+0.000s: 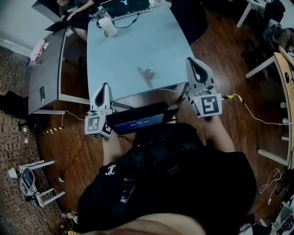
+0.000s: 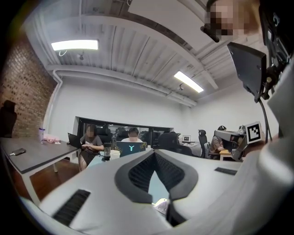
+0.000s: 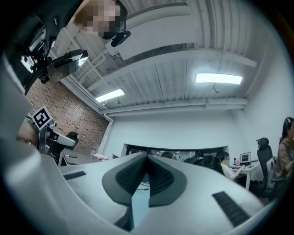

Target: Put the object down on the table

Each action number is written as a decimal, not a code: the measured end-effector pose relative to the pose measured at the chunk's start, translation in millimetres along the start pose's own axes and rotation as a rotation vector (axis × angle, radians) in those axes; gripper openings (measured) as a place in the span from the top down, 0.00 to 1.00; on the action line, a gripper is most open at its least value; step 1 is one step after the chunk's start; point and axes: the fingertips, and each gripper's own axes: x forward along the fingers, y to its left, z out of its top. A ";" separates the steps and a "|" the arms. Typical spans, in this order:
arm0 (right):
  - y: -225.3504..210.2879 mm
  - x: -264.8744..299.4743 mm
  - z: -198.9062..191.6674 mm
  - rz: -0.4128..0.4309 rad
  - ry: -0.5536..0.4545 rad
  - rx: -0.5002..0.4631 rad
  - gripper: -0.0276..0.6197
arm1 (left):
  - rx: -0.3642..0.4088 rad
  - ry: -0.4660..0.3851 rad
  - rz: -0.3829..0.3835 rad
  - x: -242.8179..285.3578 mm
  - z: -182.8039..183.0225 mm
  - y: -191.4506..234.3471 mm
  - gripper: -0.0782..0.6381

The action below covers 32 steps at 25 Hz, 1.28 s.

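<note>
A small shiny object with a thin handle lies on the pale blue table, near its front edge. My left gripper hovers at the table's front left corner, jaws together and nothing between them; in the left gripper view its tips meet. My right gripper is raised beside the table's front right corner, to the right of the object. Its jaws are pressed together and empty, and the right gripper view shows the tips touching. Neither gripper touches the object.
A white mug and a laptop sit at the table's far end, where people are seated. A dark grey desk with a phone stands to the left. A dark screen hangs at my chest. White desks stand to the right.
</note>
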 end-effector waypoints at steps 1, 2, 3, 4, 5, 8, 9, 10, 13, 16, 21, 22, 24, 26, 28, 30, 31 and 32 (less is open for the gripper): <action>-0.2 -9.3 1.8 -0.006 0.003 0.011 0.99 | -0.001 0.000 -0.007 -4.3 0.0 -5.8 0.90; 0.6 -19.1 4.1 -0.014 0.004 0.024 0.98 | 0.004 0.000 -0.016 -9.5 0.2 -12.0 0.90; 1.9 -28.6 7.4 -0.022 -0.001 0.032 0.98 | 0.015 -0.003 -0.024 -15.0 1.2 -18.2 0.90; 4.3 -37.8 11.4 -0.030 -0.009 0.036 0.98 | 0.029 -0.009 -0.032 -21.1 3.4 -24.4 0.90; 8.7 -47.1 15.9 -0.033 -0.016 0.037 0.99 | 0.042 -0.018 -0.038 -28.4 6.7 -30.4 0.90; 31.7 -78.4 34.0 -0.029 -0.036 0.029 0.99 | 0.072 -0.047 -0.049 -62.8 17.8 -44.0 0.90; 41.3 -90.2 41.7 -0.028 -0.045 0.025 0.99 | 0.079 -0.055 -0.053 -79.3 19.7 -46.9 0.90; 52.0 -103.3 49.7 -0.030 -0.054 0.023 0.99 | 0.088 -0.063 -0.059 -98.7 19.8 -49.3 0.90; 95.9 -155.0 69.9 -0.039 -0.058 0.021 0.99 | 0.109 -0.074 -0.059 -172.9 8.9 -54.3 0.90; 153.2 -222.7 84.6 -0.044 -0.037 0.027 0.99 | 0.149 -0.048 -0.047 -253.5 -8.7 -57.4 0.90; 207.1 -307.5 113.1 -0.059 0.020 0.080 0.99 | 0.162 -0.032 -0.041 -356.3 -4.4 -73.6 0.90; 214.0 -321.0 122.2 -0.057 0.018 0.090 0.99 | 0.159 -0.039 -0.044 -374.3 -0.3 -77.9 0.90; 224.9 -341.7 140.3 -0.047 -0.005 0.100 0.98 | 0.163 -0.057 -0.043 -401.1 7.9 -83.4 0.90; 233.3 -358.0 152.8 -0.046 -0.022 0.106 0.98 | 0.171 -0.071 -0.034 -420.0 13.6 -87.9 0.90; 238.8 -372.8 160.1 -0.044 -0.021 0.109 0.99 | 0.176 -0.077 -0.035 -434.6 16.1 -97.3 0.90; 238.7 -383.2 165.2 -0.042 -0.015 0.109 0.99 | 0.189 -0.078 -0.044 -443.0 18.2 -110.2 0.90; 237.1 -386.7 167.8 -0.041 -0.015 0.108 0.99 | 0.197 -0.078 -0.048 -444.9 19.4 -115.8 0.90; 235.1 -389.8 170.5 -0.040 -0.017 0.106 0.99 | 0.205 -0.079 -0.051 -446.0 19.9 -119.9 0.90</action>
